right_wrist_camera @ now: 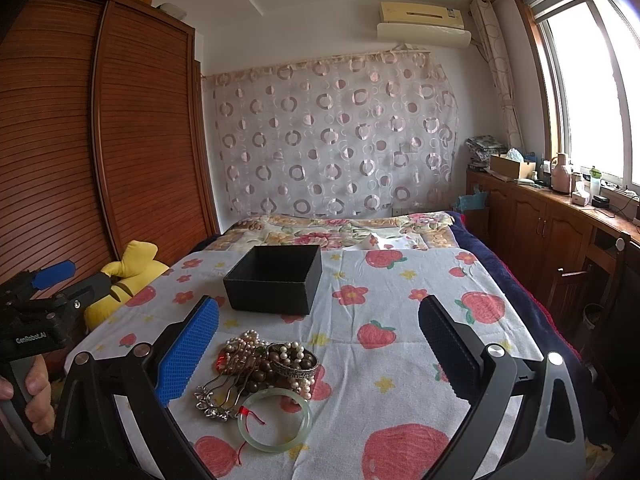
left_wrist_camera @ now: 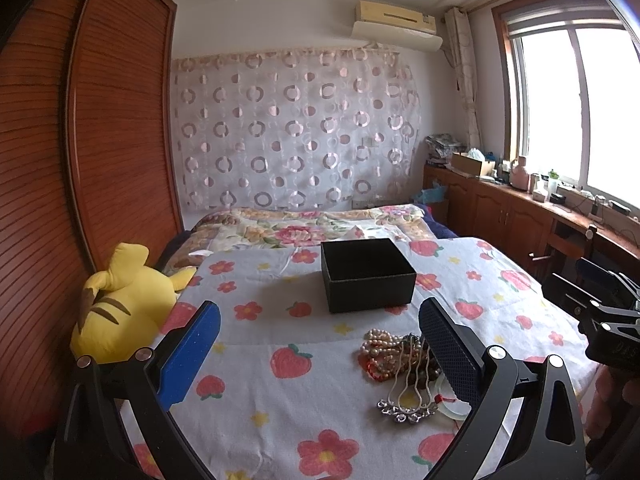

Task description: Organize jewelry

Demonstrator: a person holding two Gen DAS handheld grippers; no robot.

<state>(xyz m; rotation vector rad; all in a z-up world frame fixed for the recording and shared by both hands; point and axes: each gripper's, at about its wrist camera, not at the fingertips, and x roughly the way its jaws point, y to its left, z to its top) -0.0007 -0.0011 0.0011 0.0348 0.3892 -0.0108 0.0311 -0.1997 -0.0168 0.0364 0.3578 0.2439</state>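
A tangled heap of jewelry [right_wrist_camera: 260, 368] lies on the strawberry-print cloth [right_wrist_camera: 400, 340]: pearl strands, brown beads, a silver bangle, a rhinestone necklace [right_wrist_camera: 212, 402] and a pale green jade bangle [right_wrist_camera: 275, 420] with a red thread. Behind it stands an empty black box [right_wrist_camera: 276, 278] with no lid. My right gripper [right_wrist_camera: 320, 344] is open, the heap just inside its left finger. In the left wrist view the same heap [left_wrist_camera: 400, 364] sits by the right finger of my open left gripper [left_wrist_camera: 320, 344], with the black box [left_wrist_camera: 368, 274] farther back.
A yellow plush toy [left_wrist_camera: 124, 304] lies at the cloth's left edge, beside a wooden slatted wardrobe [left_wrist_camera: 80, 160]. A floral quilt [left_wrist_camera: 312, 228] covers the bed behind. A wooden cabinet [right_wrist_camera: 552, 220] with clutter runs under the window at right. A hand [right_wrist_camera: 32, 392] holds the left gripper's handle.
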